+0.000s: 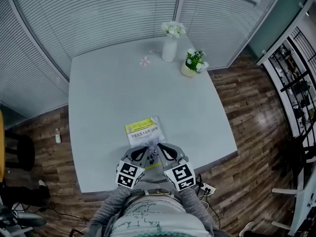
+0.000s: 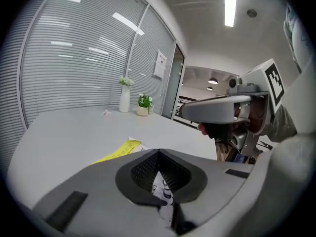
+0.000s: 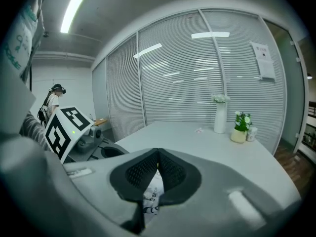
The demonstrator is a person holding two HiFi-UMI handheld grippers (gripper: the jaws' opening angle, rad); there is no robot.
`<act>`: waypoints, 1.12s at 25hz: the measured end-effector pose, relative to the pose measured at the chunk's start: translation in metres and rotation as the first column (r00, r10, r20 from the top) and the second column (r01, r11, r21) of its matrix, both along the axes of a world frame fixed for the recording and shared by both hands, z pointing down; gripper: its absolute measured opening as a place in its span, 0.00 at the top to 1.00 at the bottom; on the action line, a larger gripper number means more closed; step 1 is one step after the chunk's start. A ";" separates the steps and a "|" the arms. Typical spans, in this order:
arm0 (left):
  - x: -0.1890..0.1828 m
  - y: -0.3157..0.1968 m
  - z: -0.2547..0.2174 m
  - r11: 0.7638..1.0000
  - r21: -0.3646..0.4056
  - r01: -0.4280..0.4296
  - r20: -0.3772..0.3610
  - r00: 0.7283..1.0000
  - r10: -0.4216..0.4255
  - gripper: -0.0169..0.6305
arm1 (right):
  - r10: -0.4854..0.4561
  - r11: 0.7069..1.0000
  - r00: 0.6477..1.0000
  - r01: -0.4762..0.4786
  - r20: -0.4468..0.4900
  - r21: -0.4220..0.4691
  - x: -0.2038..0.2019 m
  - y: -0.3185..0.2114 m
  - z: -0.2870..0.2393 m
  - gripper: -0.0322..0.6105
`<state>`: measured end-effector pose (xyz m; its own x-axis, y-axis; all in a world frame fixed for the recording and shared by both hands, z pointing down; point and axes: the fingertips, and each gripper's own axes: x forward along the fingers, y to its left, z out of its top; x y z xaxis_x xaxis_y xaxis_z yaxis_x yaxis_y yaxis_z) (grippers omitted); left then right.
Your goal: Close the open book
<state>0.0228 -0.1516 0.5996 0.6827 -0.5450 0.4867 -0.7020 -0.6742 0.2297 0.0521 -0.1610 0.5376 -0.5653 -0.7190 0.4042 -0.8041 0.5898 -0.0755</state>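
Bright, even indoor light; ceiling strip light [image 2: 229, 4] glares at top. Strong fisheye bend w/ dark corners; near foreground soft.

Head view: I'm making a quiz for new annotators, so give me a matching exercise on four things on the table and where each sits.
Things:
1 book
2 white vase
3 potted plant
4 pink flower

Places:
a lies loose, left of the vase
b near edge of the table
c far edge, holds white flowers
d far edge, right of the vase

Pairs: 1-b, 2-c, 3-d, 4-a
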 end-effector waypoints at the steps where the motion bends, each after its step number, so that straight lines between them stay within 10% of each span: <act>1: -0.001 -0.002 -0.007 1.000 0.026 0.005 0.000 1.000 -0.005 0.98 | 0.000 1.000 1.000 0.000 0.002 0.004 -0.001 -0.001 -0.002 0.95; 28: -0.022 -0.022 -0.146 0.935 0.303 0.182 -0.197 0.972 -0.125 0.98 | -0.045 0.974 0.997 0.030 0.059 0.225 -0.031 -0.013 -0.093 0.95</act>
